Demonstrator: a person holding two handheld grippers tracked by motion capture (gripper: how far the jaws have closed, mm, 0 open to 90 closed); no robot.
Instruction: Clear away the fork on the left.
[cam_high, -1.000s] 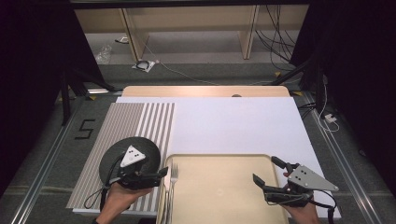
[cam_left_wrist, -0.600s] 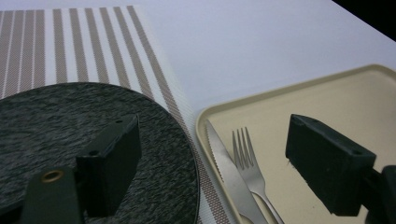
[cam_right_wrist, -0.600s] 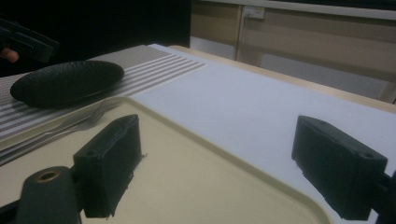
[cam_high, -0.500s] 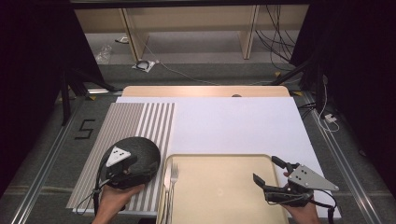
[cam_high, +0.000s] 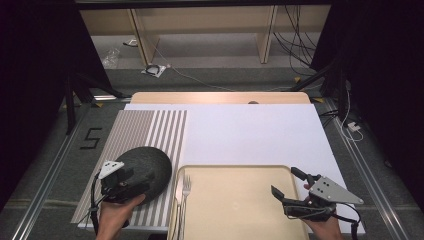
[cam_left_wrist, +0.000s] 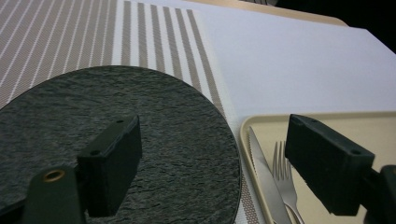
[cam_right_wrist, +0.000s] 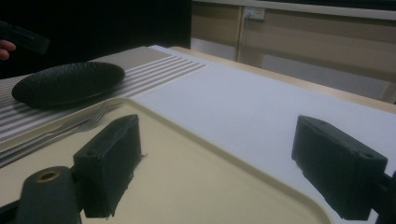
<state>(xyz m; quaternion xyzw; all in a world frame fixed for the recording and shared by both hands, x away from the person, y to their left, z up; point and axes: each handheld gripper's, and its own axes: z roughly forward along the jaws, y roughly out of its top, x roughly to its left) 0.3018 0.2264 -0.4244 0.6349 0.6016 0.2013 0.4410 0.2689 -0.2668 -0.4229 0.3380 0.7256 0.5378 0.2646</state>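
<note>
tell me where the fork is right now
The fork lies at the left edge of the beige tray in the high view, beside a knife, right of the black plate.

A dark round plate (cam_high: 145, 167) lies on the striped placemat (cam_high: 145, 130) at the worktop's (cam_high: 250, 130) left edge. A fork (cam_high: 185, 192) and knife (cam_left_wrist: 266, 179) lie along the left rim of the beige tray (cam_high: 240, 200) at the near edge

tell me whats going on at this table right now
A person holds a gripper in each hand. The left gripper hovers open over a dark round plate lying on a striped placemat. The right gripper is open above a beige tray, with a fork and knife along the tray's left edge.
</note>
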